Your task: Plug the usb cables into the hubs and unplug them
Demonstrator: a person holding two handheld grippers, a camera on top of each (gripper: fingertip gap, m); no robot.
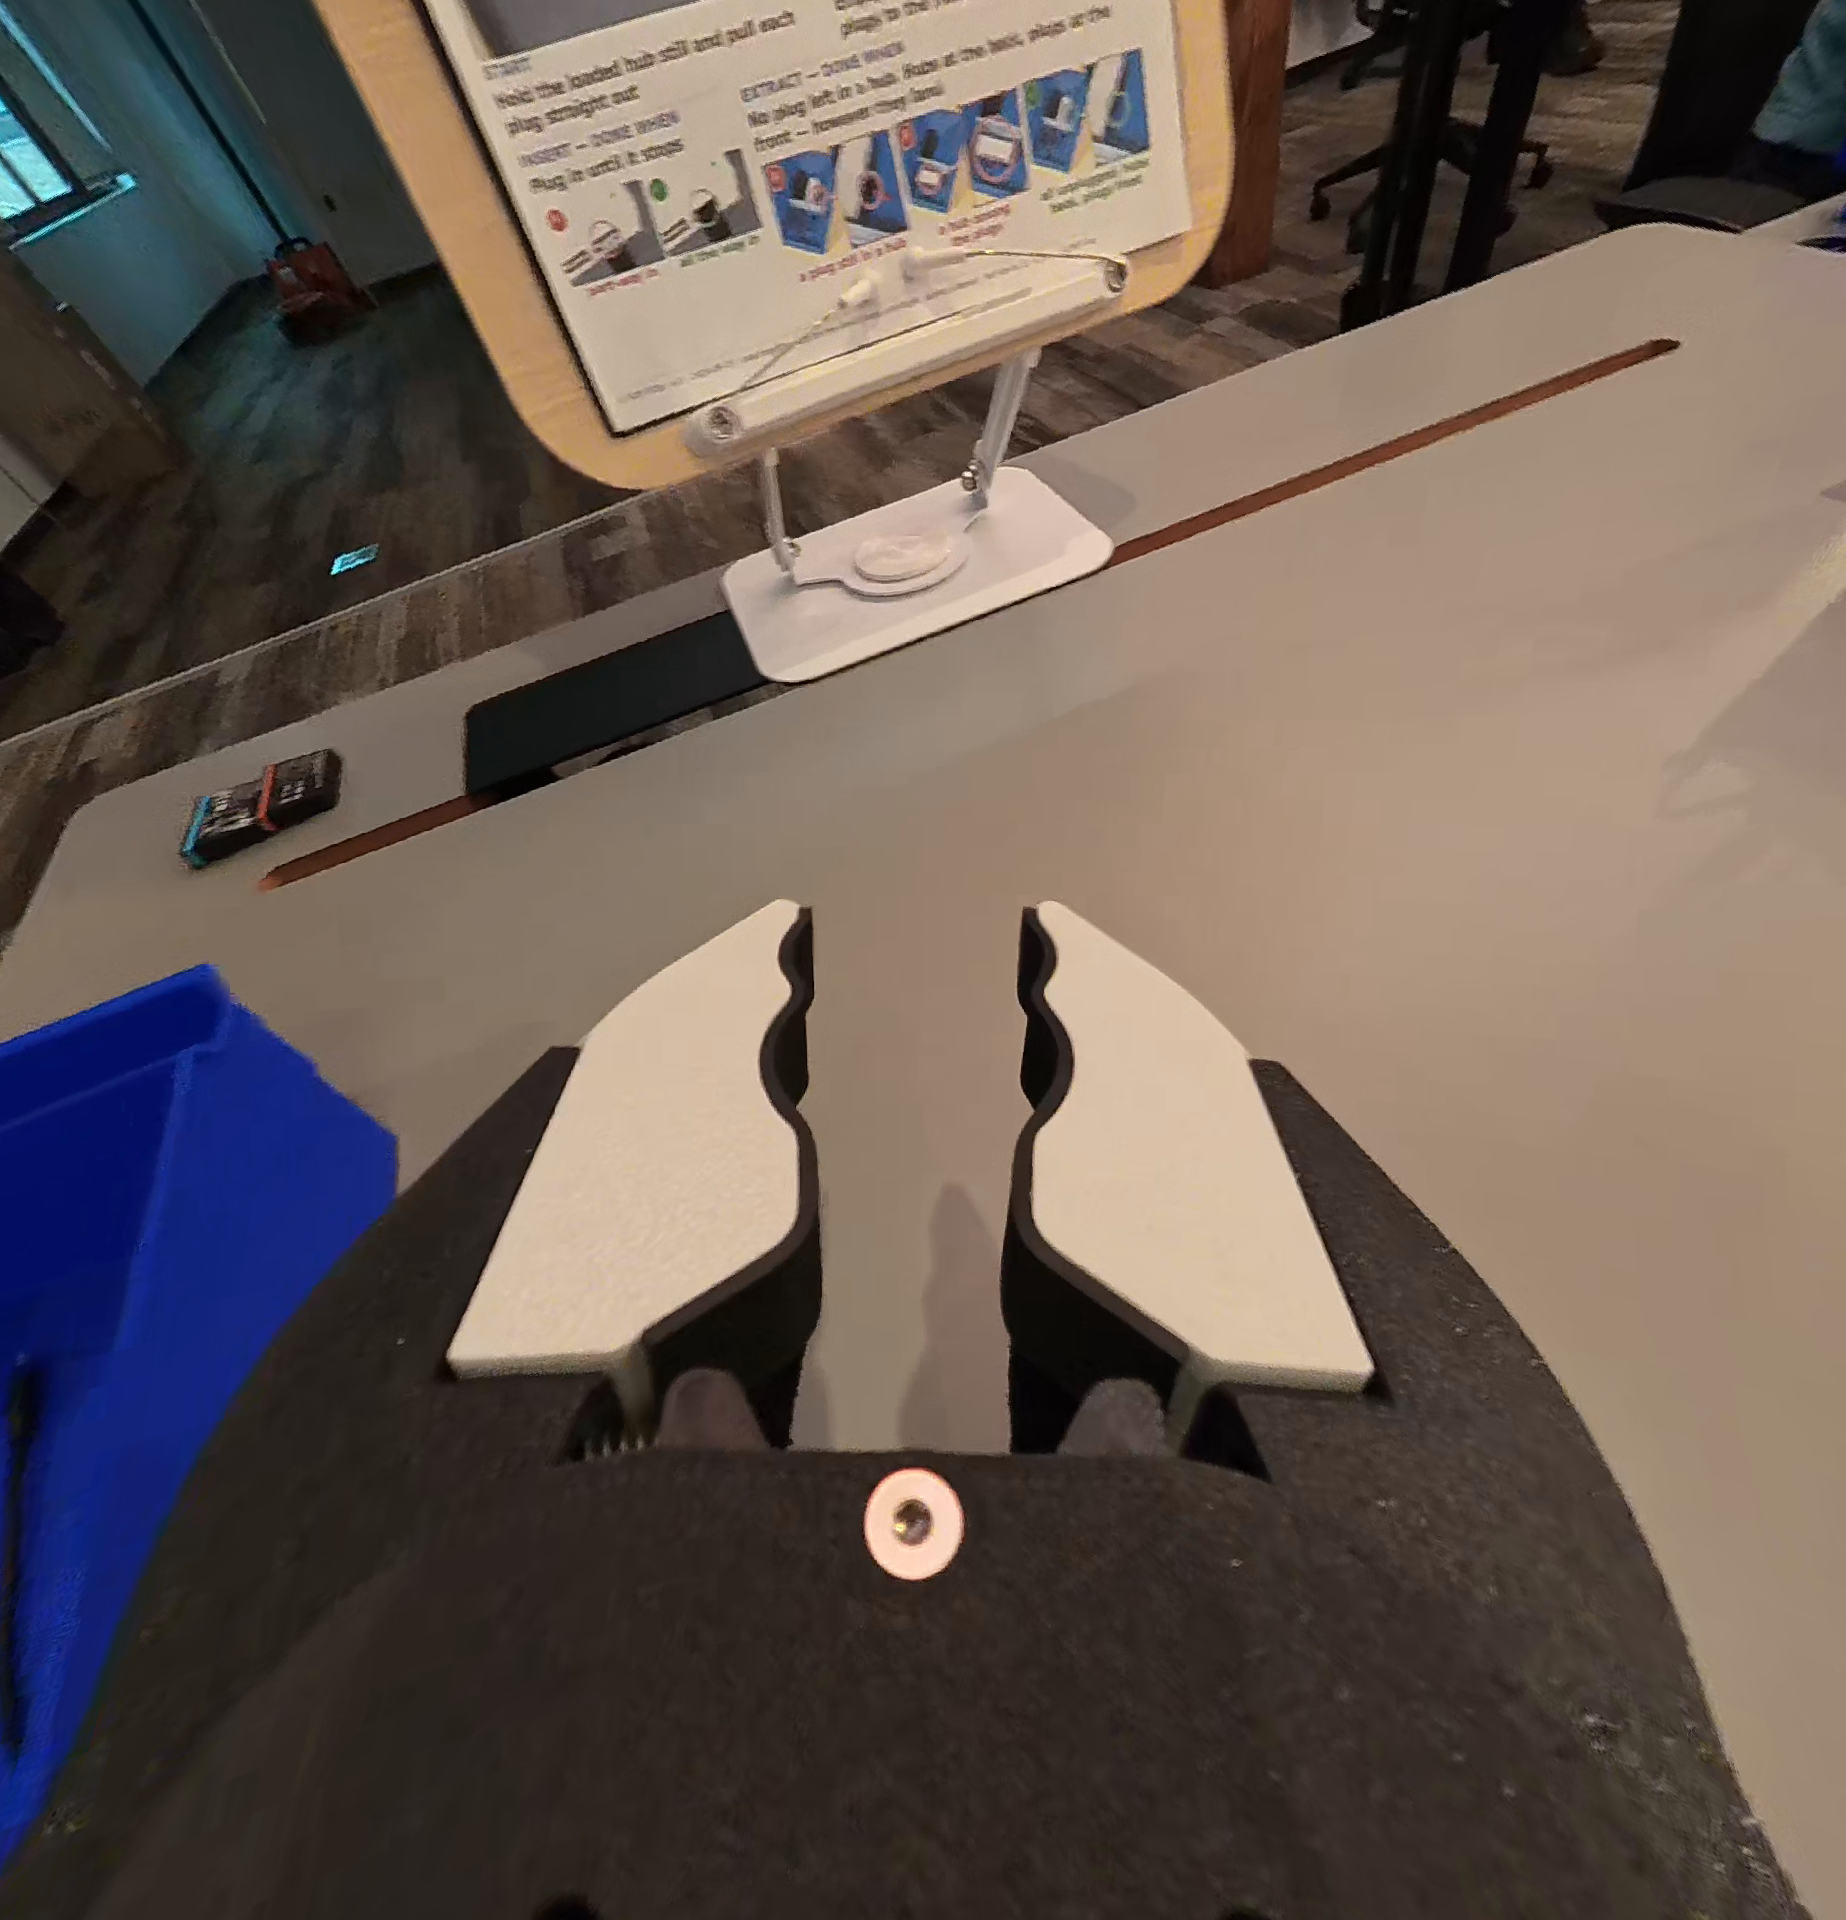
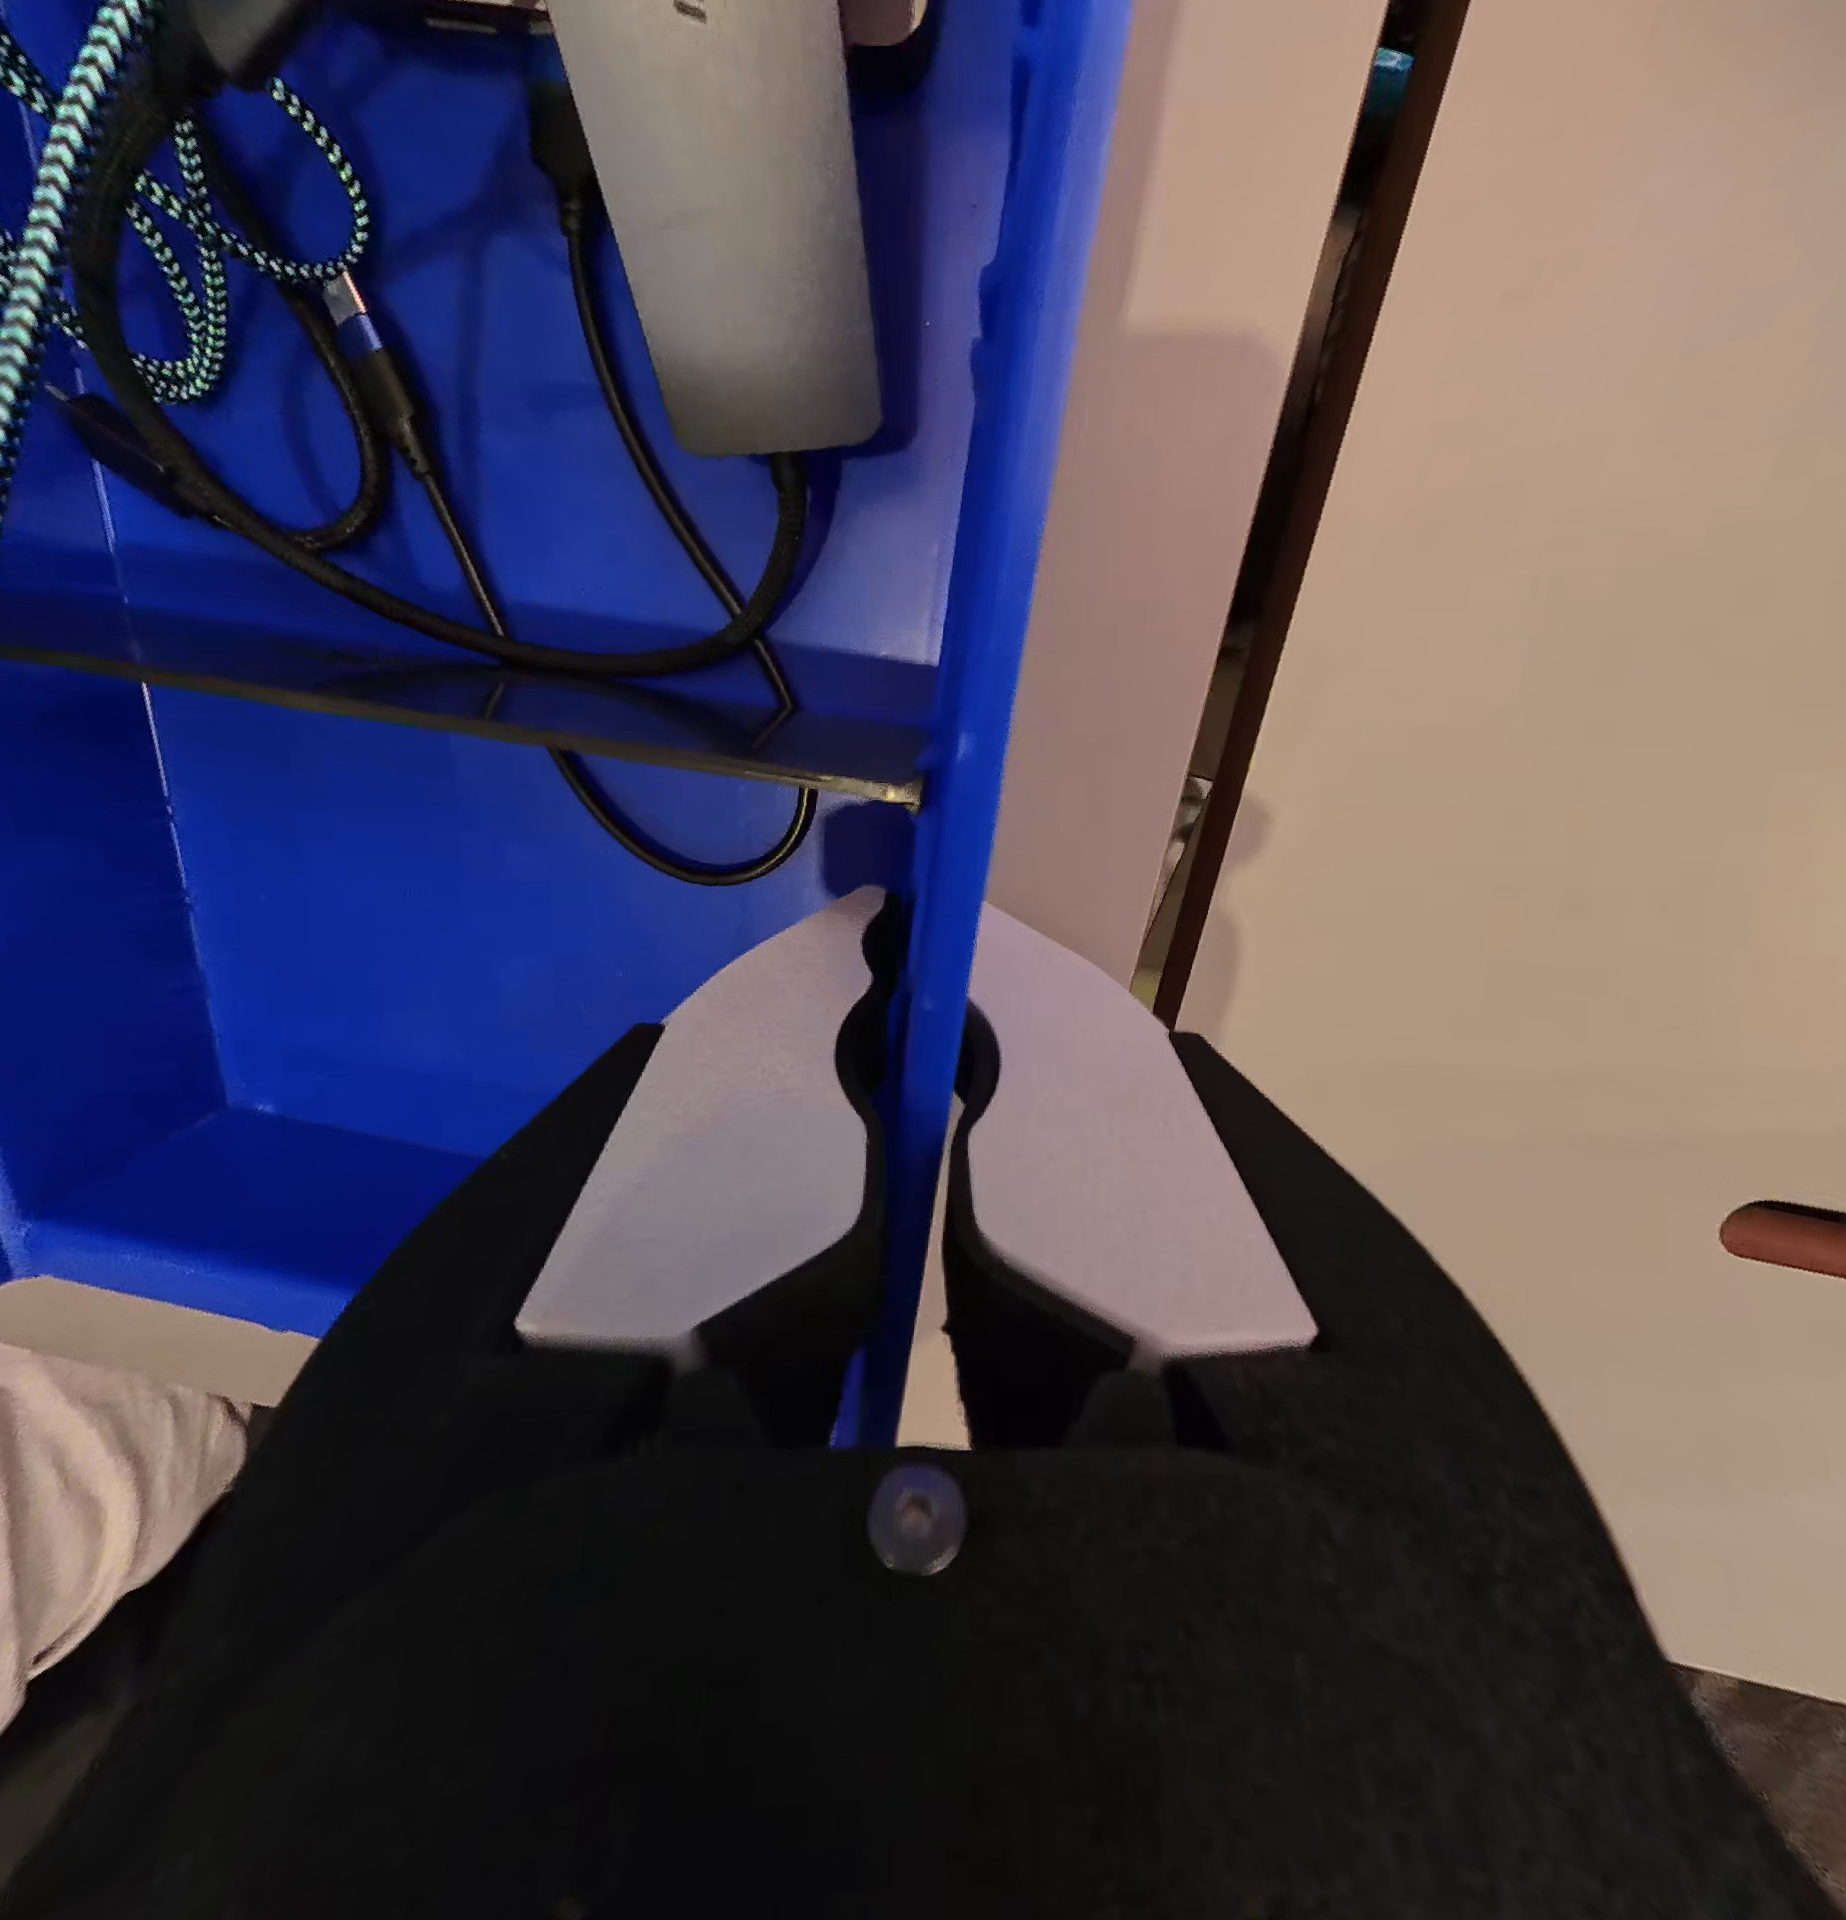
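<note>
In the right wrist view my right gripper [image 2: 924, 935] is shut on the right side wall of a blue bin [image 2: 1002, 520], one finger inside and one outside. A dark divider [image 2: 431, 696] splits the bin. The far compartment holds a grey USB hub [image 2: 732, 208], black cables [image 2: 607, 644] and teal braided cables [image 2: 46, 239]. The near compartment [image 2: 379, 987] is bare. In the left wrist view my left gripper [image 1: 917, 925] is open and empty above the grey table [image 1: 1314, 883]. A corner of the blue bin [image 1: 98, 1195] shows at its left.
A sheet of instructions on a wooden board with a white stand [image 1: 919, 566] stands at the table's far edge. A black mat [image 1: 607, 707] and a small dark box [image 1: 259, 805] lie at the far left. A pale sleeve [image 2: 57, 1507] is at the lower left. There is about 70 cm between the tips of the two grippers.
</note>
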